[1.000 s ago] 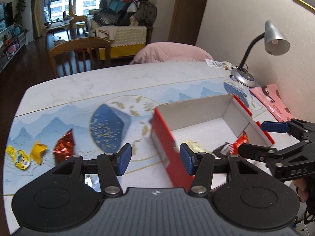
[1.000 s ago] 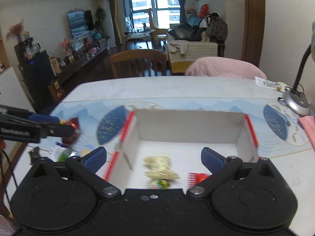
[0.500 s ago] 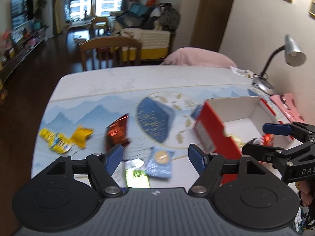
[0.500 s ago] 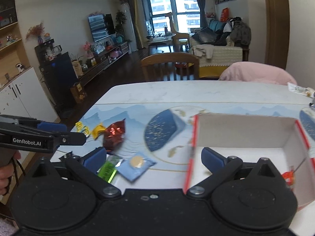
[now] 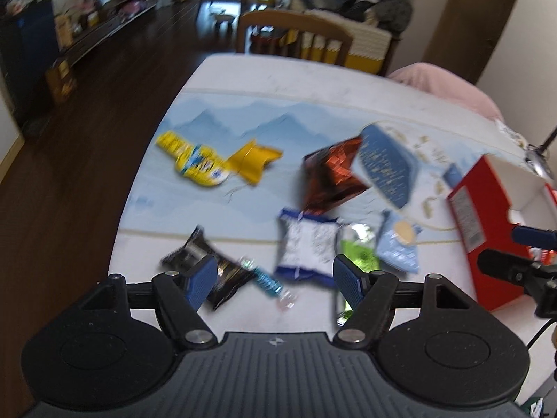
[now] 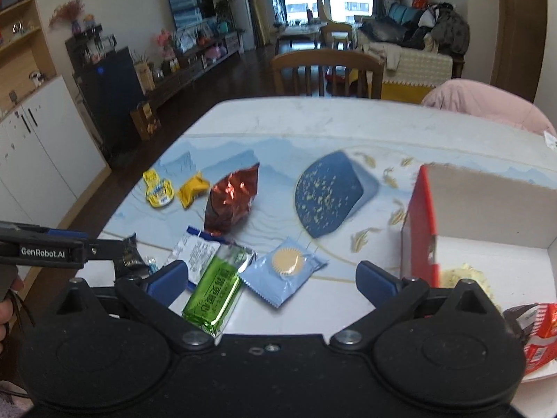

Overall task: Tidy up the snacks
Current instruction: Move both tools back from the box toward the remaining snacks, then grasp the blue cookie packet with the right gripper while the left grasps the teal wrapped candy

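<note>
Hovering wide-jawed, empty, left gripper is hanging over white-blue packet, lower centre; right gripper, equally wide, is framing green bar and pale blue sachet; red box is sitting at right edge, snacks inside

You have swung both grippers leftward, away from the box and toward the table's left edge. Your left gripper, which a second ago faced the box's red wall, now hangs jaws apart over the white-blue packet and black packet. Your right gripper has left the box interior and now frames the green bar and pale blue packet.
</note>
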Tool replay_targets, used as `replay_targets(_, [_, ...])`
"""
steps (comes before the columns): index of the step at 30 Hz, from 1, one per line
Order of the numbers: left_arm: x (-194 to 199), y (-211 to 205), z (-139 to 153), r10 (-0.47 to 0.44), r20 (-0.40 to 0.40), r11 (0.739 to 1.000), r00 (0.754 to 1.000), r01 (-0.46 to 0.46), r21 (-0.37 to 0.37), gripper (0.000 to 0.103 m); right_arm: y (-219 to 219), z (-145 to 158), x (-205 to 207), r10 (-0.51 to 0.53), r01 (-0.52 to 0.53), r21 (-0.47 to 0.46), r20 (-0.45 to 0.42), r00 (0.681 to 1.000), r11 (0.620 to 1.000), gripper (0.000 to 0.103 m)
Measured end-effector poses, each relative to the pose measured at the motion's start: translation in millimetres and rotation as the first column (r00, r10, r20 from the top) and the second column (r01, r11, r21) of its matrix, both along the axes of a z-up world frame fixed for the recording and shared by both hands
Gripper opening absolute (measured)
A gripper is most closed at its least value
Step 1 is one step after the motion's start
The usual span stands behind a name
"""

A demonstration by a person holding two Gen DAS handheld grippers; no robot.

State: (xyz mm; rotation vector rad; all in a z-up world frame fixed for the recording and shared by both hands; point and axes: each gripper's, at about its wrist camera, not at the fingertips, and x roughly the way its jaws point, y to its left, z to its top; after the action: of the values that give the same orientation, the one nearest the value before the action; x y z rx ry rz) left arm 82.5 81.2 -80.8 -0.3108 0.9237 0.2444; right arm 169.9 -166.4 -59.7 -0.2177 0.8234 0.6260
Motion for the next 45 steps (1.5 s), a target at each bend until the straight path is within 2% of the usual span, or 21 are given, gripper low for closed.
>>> replay_targets(4, [2.1,0.6,-21.1,0.040,-0.048,0.999,0.998,-0.040,-0.015,0.073,9.6,-12.1,14.0,-0.014,0.014,-0.040,-0.009,1.000,0.999,0.103])
replay_targets(11, [8.8,-4.2,-40.5,0.113,-0.071,0.994,0.991,-0.114,-0.002,0.073,32.8,-46.3,53.2,-0.145,0.134,-0.117,-0.091,0.985,0.984,0.102])
replay_targets(15, [10.5,-6.6,-46.9,0.148,-0.084,0.989,0.985,-0.149,-0.003,0.073,44.1,-65.5,70.8,-0.277,0.257,-0.163,-0.115,0.954,0.953,0.097])
replay_targets(18, [12.5,-7.0,-49.8,0.176,-0.094,0.984,0.980,-0.178,-0.014,0.073,50.8,-75.7,81.3,-0.328,0.302,-0.177,-0.145,0.933,0.937,0.091])
replay_targets(25, [18.0,-10.0,-56.2,0.205,-0.118,0.978,0.972,-0.208,-0.009,0.072,58.2,-89.2,92.6,-0.453,0.414,-0.243,-0.137,0.881,0.877,0.088])
replay_targets(27, [20.8,-9.5,-58.5,0.221,-0.124,0.975,0.967,-0.224,-0.008,0.072,58.5,-91.5,95.1,-0.476,0.431,-0.256,-0.151,0.866,0.865,0.082])
replay_targets(31, [27.2,-6.7,-59.3,0.250,-0.129,0.965,0.960,-0.258,-0.042,0.071,59.1,-94.8,92.9,-0.464,0.413,-0.271,-0.163,0.871,0.869,0.071])
replay_targets(32, [28.3,-6.8,-59.8,0.251,-0.135,0.965,0.959,-0.259,-0.048,0.065,58.8,-95.5,91.3,-0.454,0.402,-0.274,-0.166,0.875,0.874,0.067])
replay_targets(34, [29.6,-6.8,-62.6,0.252,-0.160,0.961,0.954,-0.266,-0.071,0.059,59.0,-94.3,87.7,-0.434,0.383,-0.273,-0.158,0.887,0.882,0.062])
replay_targets(36, [29.5,-5.8,-64.6,0.260,-0.173,0.957,0.950,-0.278,-0.086,0.057,57.5,-93.2,84.8,-0.411,0.363,-0.269,-0.152,0.899,0.892,0.054])
replay_targets(39, [29.8,-2.2,-62.4,0.275,-0.157,0.954,0.948,-0.290,-0.077,0.054,52.0,-91.4,85.6,-0.385,0.340,-0.250,-0.159,0.909,0.906,0.049])
replay_targets(43, [33.0,4.6,-65.9,0.267,-0.160,0.957,0.950,-0.281,-0.069,0.041,44.8,-90.0,86.3,-0.367,0.326,-0.227,-0.168,0.915,0.918,0.047])
replay_targets(45, [34.9,6.6,-69.7,0.253,-0.165,0.961,0.953,-0.267,-0.069,0.040,42.5,-89.9,86.8,-0.361,0.322,-0.220,-0.173,0.916,0.921,0.047])
